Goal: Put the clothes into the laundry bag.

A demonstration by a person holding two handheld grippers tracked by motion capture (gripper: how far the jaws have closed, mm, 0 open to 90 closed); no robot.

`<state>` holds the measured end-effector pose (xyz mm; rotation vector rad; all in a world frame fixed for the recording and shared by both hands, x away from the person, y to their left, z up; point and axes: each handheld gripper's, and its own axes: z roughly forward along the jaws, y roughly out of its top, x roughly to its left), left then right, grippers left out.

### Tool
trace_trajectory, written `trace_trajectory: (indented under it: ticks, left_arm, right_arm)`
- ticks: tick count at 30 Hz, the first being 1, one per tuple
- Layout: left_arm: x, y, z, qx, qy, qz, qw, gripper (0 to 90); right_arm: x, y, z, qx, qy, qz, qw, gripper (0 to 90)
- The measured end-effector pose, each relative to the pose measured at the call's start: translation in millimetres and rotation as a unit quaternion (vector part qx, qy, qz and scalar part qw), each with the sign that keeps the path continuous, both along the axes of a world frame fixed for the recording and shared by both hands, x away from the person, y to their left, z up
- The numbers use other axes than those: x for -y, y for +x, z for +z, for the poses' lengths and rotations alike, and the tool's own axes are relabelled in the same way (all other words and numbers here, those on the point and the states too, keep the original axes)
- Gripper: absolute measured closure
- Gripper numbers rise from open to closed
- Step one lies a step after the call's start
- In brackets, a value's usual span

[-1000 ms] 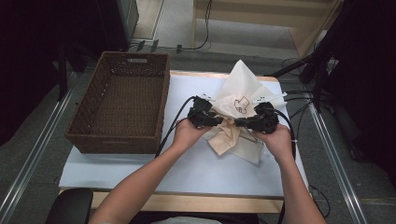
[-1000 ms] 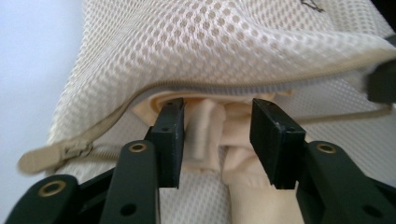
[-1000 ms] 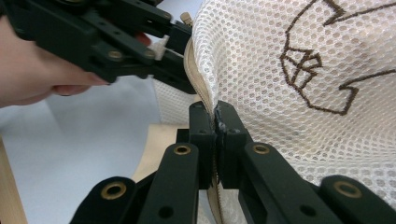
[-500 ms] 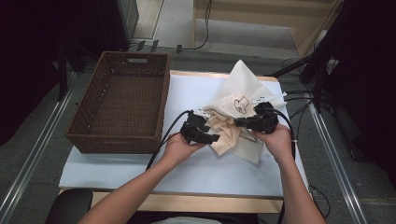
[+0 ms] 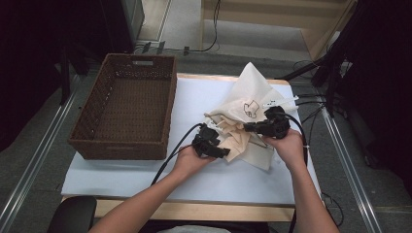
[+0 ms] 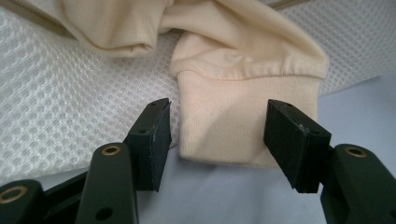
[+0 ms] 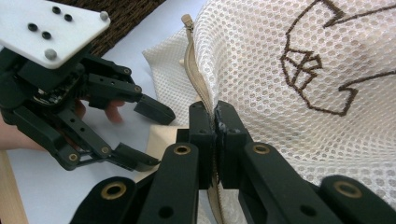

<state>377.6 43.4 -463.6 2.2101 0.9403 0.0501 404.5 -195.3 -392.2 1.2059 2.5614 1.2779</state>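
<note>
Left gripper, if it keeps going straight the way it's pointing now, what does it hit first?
Most likely the ribbed cuff of the cream garment: it lies straight ahead between the open jaws of the left gripper, on the white mesh bag. Exact depth is unclear.

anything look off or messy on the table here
Only the mesh bag: it is rumpled, its zipper edge held up by the shut right gripper, and a cream garment's cuff hangs out between the open left gripper's jaws. The basket sits square.

White open-weave mesh bag (image 7: pixel 299 93), cloth zipper tape. Cream knit garment (image 6: pixel 233 93), ribbed cuff, soft matt. Brown woven wicker basket (image 5: pixel 97 116), rough. Matt black plastic left gripper (image 6: pixel 217 140), brass-coloured rivets. Smooth pale table cover (image 5: pixel 194 179).
</note>
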Motion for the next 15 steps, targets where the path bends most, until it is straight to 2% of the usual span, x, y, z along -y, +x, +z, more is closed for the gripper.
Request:
trace_trajectory:
  ticks: [3, 9, 10, 12, 15]
  left_arm:
    - [3.9, -0.3, -1.7, -0.001, -0.005, -0.004, 1.0, 48.6]
    - [14.6, -3.3, -4.2, 0.031, 0.015, -0.023, 0.9991, 75.5]
    - [15.4, -3.1, -4.3, 0.03, 0.015, -0.028, 0.9991, 81.1]
    - [16.9, -3.4, -3.7, 0.031, 0.017, -0.028, 0.999, 84.4]
    - [16.5, 1.4, 0.2, 0.021, 0.009, -0.023, 0.9995, 85.4]
  right_arm:
    - [-0.2, 0.0, 0.0, 0.001, -0.001, 0.0, 1.0, 88.3]
    - [-0.8, 0.1, 0.3, 0.0, -0.001, 0.0, 1.0, 88.3]
    - [-1.0, 0.0, 0.3, 0.0, -0.001, 0.0, 1.0, 88.3]
    - [-1.0, -0.2, 0.7, 0.0, -0.002, 0.0, 1.0, 88.3]
    - [-0.8, -0.1, 0.9, 0.0, 0.0, 0.001, 1.0, 88.3]
